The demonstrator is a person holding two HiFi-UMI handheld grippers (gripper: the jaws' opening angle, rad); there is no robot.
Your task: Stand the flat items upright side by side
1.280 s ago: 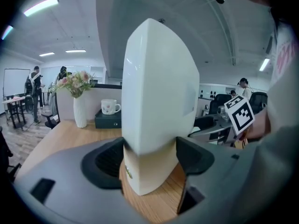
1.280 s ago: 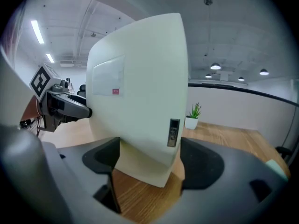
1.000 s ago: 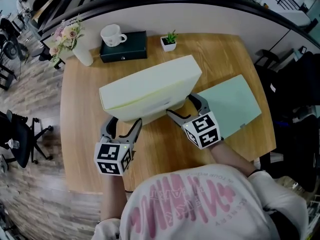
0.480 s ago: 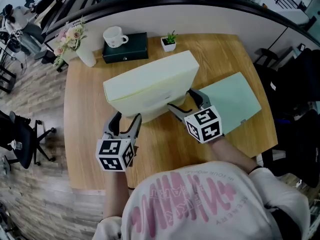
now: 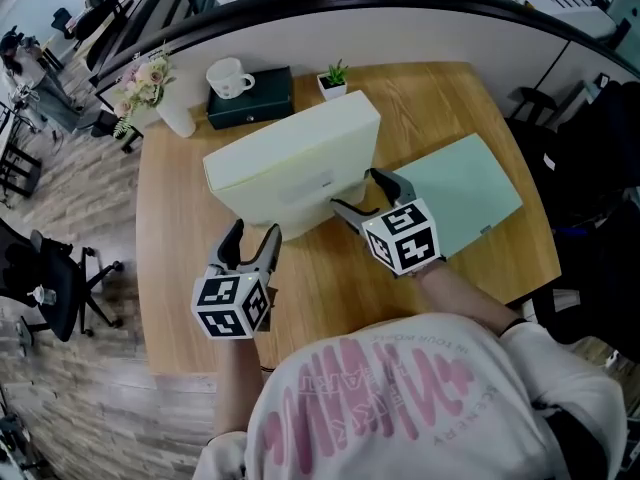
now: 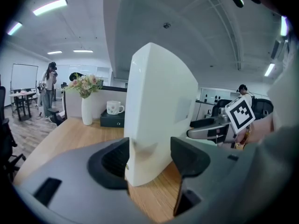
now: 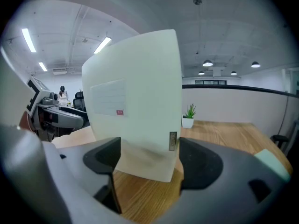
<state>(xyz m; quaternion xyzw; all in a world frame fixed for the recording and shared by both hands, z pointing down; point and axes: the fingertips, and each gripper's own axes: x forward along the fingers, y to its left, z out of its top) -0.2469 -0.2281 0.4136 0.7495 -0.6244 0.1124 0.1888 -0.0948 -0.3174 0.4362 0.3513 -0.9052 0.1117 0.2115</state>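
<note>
A cream box file (image 5: 290, 163) stands upright on its long edge across the wooden table (image 5: 175, 218). My left gripper (image 5: 254, 232) is at its near-left end; its jaws have just been closing, and in the left gripper view both pads of the left gripper (image 6: 148, 153) touch the narrow end of the box file (image 6: 159, 106). My right gripper (image 5: 364, 196) straddles the right end, and in the right gripper view the pads of the right gripper (image 7: 147, 155) press the sides of the box file (image 7: 135, 101). A pale green folder (image 5: 460, 193) lies flat to the right.
Along the table's far edge stand a vase of flowers (image 5: 160, 93), a white mug (image 5: 228, 76) on a dark case (image 5: 255, 103) and a small potted plant (image 5: 335, 80). A curved partition wall (image 5: 400, 28) runs behind. An office chair (image 5: 40, 278) stands at the left.
The box file has come from a backward lean to stand more upright. The left jaws have narrowed onto its end. Both hands have stayed nearly in place.
</note>
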